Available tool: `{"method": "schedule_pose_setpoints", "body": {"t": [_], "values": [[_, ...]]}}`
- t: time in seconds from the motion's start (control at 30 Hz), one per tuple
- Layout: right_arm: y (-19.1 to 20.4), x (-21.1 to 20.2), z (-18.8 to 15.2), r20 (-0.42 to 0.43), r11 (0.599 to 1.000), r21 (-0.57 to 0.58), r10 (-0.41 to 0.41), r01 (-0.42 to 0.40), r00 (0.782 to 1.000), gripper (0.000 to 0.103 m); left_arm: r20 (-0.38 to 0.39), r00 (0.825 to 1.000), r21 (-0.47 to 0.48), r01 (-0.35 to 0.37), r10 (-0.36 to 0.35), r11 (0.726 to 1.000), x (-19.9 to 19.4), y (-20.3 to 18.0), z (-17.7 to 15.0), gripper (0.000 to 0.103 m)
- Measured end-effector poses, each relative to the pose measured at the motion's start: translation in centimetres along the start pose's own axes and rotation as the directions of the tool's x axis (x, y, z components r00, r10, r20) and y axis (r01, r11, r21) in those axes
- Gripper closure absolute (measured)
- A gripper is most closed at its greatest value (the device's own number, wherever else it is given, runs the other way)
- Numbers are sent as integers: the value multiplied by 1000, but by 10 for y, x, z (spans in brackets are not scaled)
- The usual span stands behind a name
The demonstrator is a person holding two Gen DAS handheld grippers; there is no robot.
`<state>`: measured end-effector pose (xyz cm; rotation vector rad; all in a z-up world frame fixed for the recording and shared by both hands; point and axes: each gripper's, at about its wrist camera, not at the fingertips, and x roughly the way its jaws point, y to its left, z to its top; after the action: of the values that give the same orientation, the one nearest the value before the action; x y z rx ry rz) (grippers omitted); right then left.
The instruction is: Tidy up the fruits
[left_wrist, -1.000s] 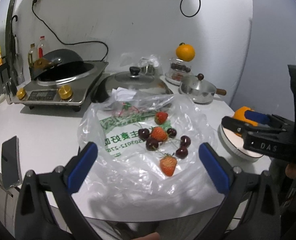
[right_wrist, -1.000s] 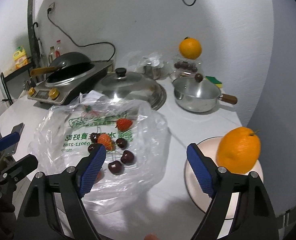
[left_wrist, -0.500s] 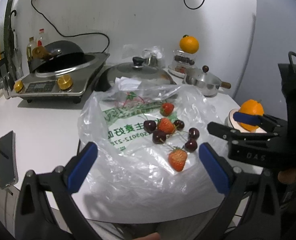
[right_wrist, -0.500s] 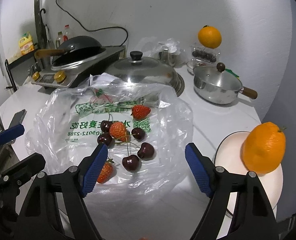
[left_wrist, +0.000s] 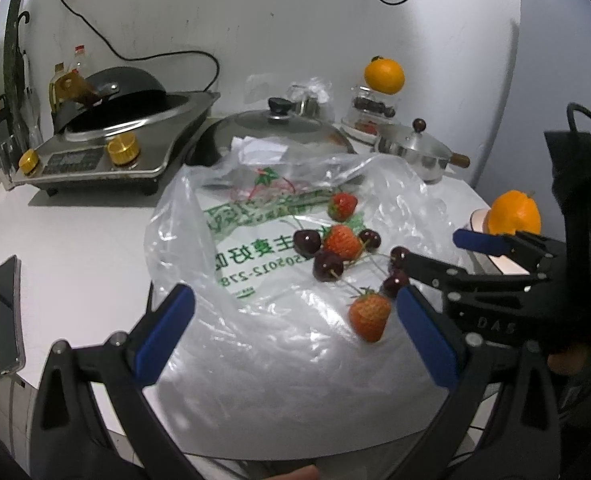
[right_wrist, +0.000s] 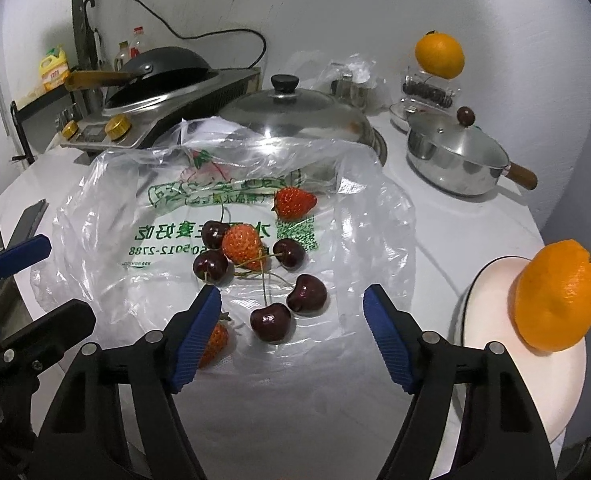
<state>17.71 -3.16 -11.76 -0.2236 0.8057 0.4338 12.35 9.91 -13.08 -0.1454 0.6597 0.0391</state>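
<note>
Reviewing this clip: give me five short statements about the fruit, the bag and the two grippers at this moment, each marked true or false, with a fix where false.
1. Three strawberries lie on the plastic bag. True.
2. The right gripper is clamped on a cherry. False: its jaws have just been closing, but they stand apart, and the cherries between them are not pinched.
3. An orange sits on the white plate. True.
4. The left gripper holds a strawberry. False: it is open and holds nothing.
5. The plate carries cherries. False: only the orange is on it; all five cherries are on the bag.
</note>
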Motion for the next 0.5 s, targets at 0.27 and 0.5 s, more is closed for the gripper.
{"method": "schedule_pose_setpoints", "body": {"t": [0.27, 0.5], "values": [[2, 18, -5, -42, 1000, 1, 31, -31, 999, 37, -13, 1000, 3, 1, -1, 1000, 8, 2, -2, 1], [0, 29, -9, -67, 997, 19, 70, -69, 995, 41, -26, 1000, 13, 0, 1, 1000, 16, 0, -3, 1]]}}
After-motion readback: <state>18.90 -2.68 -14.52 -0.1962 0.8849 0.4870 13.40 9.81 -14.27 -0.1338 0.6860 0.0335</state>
